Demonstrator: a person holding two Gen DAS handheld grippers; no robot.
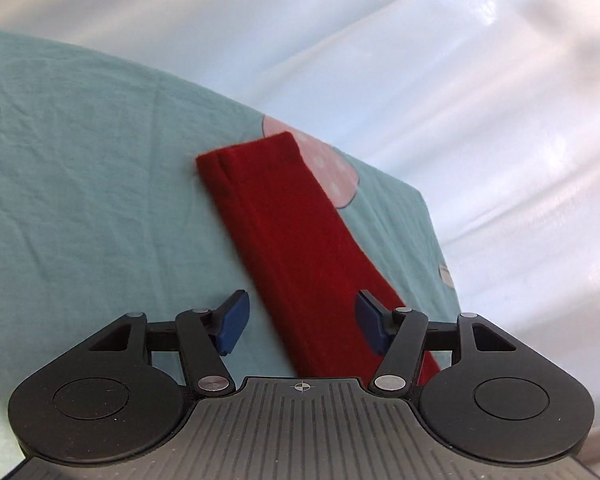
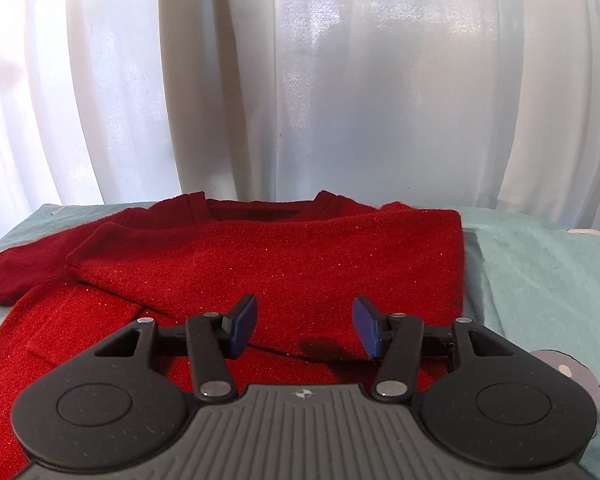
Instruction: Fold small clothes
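Both tools stand half-wide and empty: left tool (image 1: 302, 322) over the red sweater's (image 2: 268, 264) outstretched sleeve (image 1: 284, 240), right tool (image 2: 304, 328) above its folded body on the teal-covered desk (image 1: 80, 184). Pinching one layer could undo the fold.

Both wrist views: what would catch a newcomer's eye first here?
The red sweater, lying on the teal sheet with one side folded across its body, fills the right wrist view. In the left wrist view its sleeve runs as a long red strip across the sheet. White curtains hang behind.
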